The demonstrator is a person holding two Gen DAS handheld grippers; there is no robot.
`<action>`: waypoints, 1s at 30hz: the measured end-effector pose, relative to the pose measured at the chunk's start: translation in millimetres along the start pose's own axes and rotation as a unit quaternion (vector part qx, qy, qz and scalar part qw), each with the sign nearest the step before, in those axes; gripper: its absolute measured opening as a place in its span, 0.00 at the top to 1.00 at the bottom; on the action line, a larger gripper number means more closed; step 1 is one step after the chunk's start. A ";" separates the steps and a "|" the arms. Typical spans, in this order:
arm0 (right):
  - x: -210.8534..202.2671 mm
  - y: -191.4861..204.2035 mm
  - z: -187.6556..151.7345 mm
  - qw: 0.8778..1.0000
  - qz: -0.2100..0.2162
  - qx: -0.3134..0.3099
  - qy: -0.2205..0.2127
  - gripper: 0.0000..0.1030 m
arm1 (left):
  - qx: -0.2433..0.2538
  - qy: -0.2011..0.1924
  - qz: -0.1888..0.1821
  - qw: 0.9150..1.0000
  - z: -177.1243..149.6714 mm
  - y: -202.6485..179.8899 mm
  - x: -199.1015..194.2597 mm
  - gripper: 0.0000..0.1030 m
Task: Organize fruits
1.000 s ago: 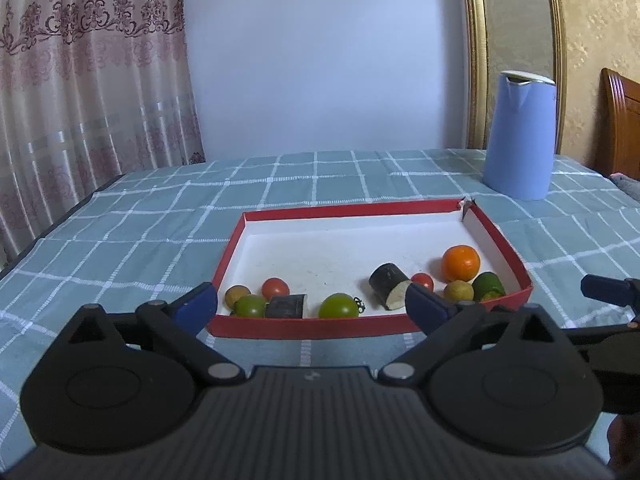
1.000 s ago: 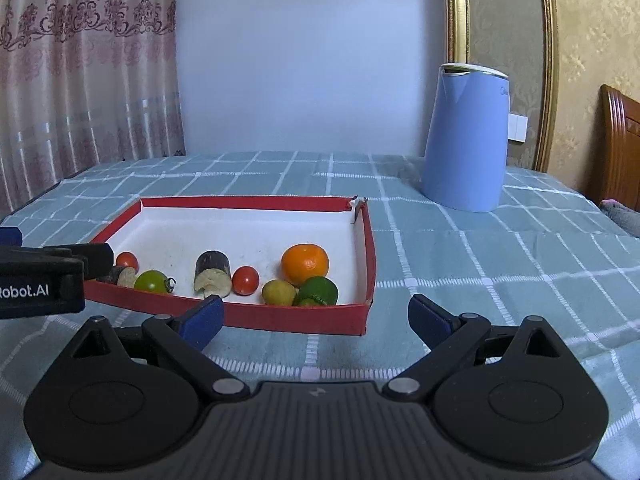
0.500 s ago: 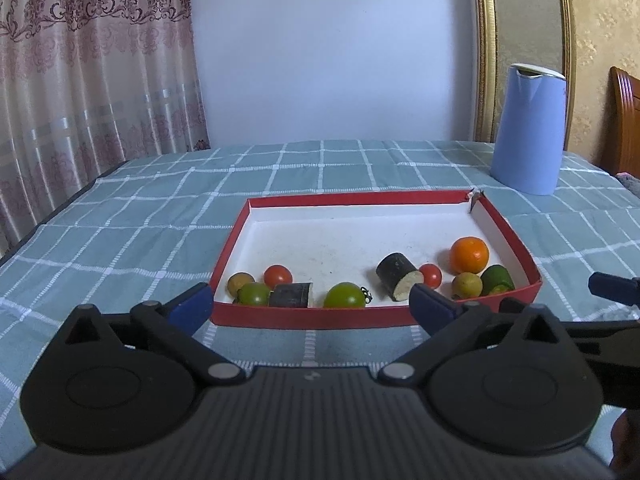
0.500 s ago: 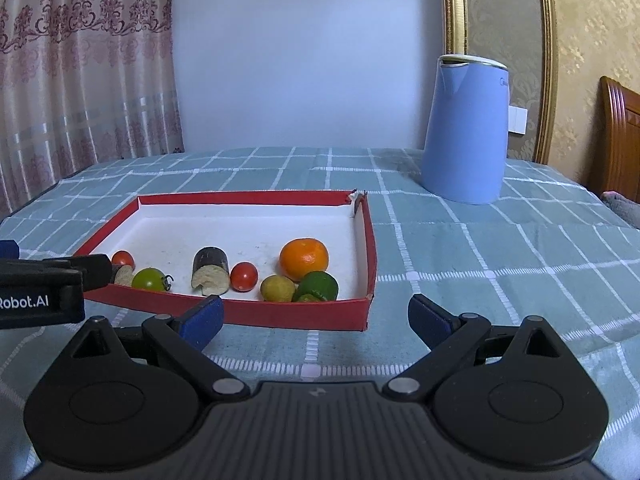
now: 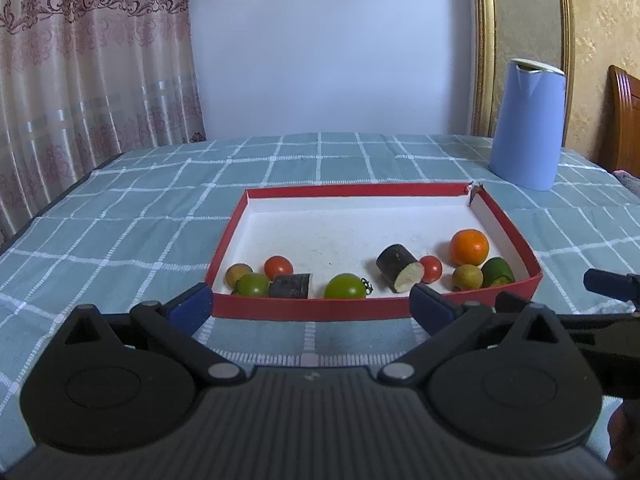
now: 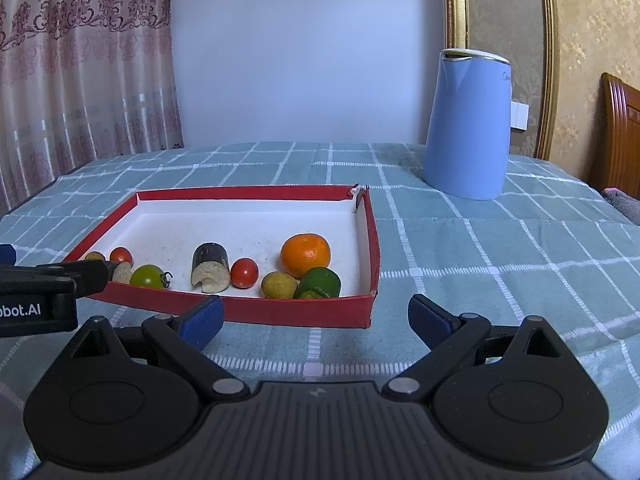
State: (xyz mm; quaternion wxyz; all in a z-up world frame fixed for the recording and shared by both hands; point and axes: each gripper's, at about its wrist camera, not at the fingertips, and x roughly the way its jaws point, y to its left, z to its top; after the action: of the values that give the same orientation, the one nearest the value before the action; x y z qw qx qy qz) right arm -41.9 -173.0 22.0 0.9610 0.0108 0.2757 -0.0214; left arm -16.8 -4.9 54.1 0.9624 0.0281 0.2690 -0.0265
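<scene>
A red box with a white floor lies on the checked tablecloth. Along its near wall lie an orange, a green lime, a yellowish fruit, red tomatoes, green tomatoes, and dark eggplant pieces. My left gripper is open and empty, just short of the box's near wall. My right gripper is open and empty, before the box's near right corner.
A tall blue kettle stands behind the box at the right. A curtain hangs at the left, past the table's edge. A wooden chair back stands at the far right.
Both grippers have drawn back and risen a little from the box, which now looks slightly farther. Both stay open. The fruits have not moved.
</scene>
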 end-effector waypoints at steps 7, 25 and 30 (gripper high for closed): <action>2.1 2.2 -0.2 1.000 0.000 -0.004 0.003 0.04 | 0.002 0.001 0.005 1.000 -2.2 1.3 1.9 0.00; 10.6 5.8 -2.8 1.000 0.000 -0.010 0.017 0.04 | -0.005 0.014 -0.010 1.000 -6.6 6.1 12.4 0.00; 12.4 6.1 -3.8 1.000 0.001 -0.010 0.018 0.04 | -0.001 0.011 -0.003 1.000 -8.4 5.2 13.4 0.00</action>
State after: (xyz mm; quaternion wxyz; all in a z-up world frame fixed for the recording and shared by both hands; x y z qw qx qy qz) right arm -33.1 -167.2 12.3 0.9558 0.0023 0.2934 -0.0178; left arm -9.3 0.3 40.2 0.9592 0.0265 0.2800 -0.0289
